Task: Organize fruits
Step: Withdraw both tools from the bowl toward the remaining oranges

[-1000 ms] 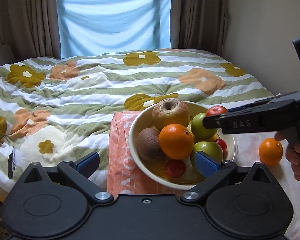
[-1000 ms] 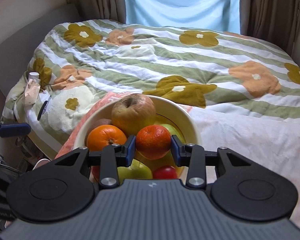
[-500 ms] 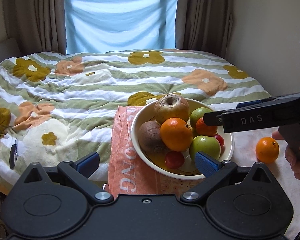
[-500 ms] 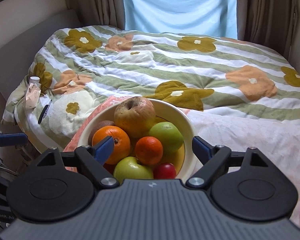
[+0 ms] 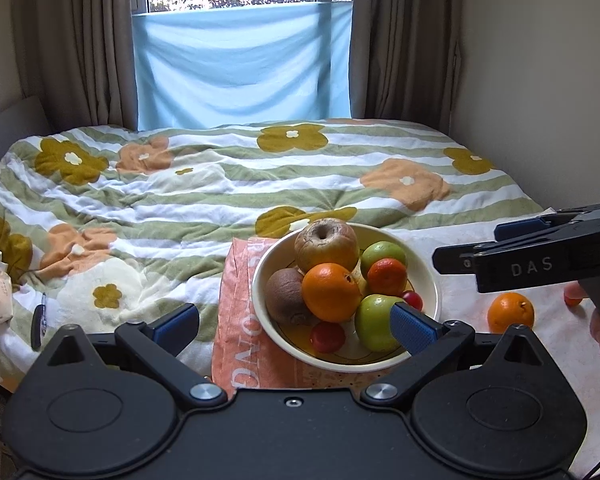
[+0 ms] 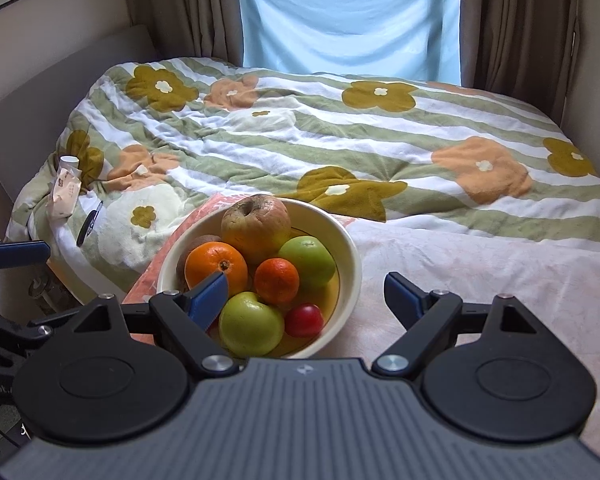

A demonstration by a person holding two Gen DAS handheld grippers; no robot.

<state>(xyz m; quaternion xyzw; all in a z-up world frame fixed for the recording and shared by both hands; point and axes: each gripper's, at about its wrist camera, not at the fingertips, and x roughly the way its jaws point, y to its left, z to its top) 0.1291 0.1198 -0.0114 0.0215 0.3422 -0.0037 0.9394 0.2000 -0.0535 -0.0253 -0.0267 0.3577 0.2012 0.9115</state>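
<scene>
bed: quilt (image 5: 204,200) is lying soft and rumpled, green stripes with flowers; pale sheet (image 6: 480,264) is covering the near right part.
cloth: orange printed cloth (image 5: 240,344) is lying flat under the bowl's left side.
bowl: round cream bowl (image 5: 428,280), smooth and glossy, is sitting near the bed's front edge, piled with fruit.
fruit in bowl: wrinkled brown apple (image 5: 326,244) is sitting at the back, big orange (image 5: 331,291) in the middle, small mandarin (image 6: 277,280) beside it, two smooth green apples, fuzzy kiwi (image 5: 285,295), small red ones low down.
loose fruit: round, dimpled orange (image 5: 511,312) is resting on the sheet, right of the bowl and well apart.
key relation: loose orange is lying on the right gripper's side, so that hand looks nearer; being round, it has no long axis to line up.
right gripper: (image 6: 306,296) is hanging over the bowl's near rim, jaws wide, nothing held.
left gripper: (image 5: 296,322) is hovering just before the bowl, jaws spread wide, empty.
</scene>
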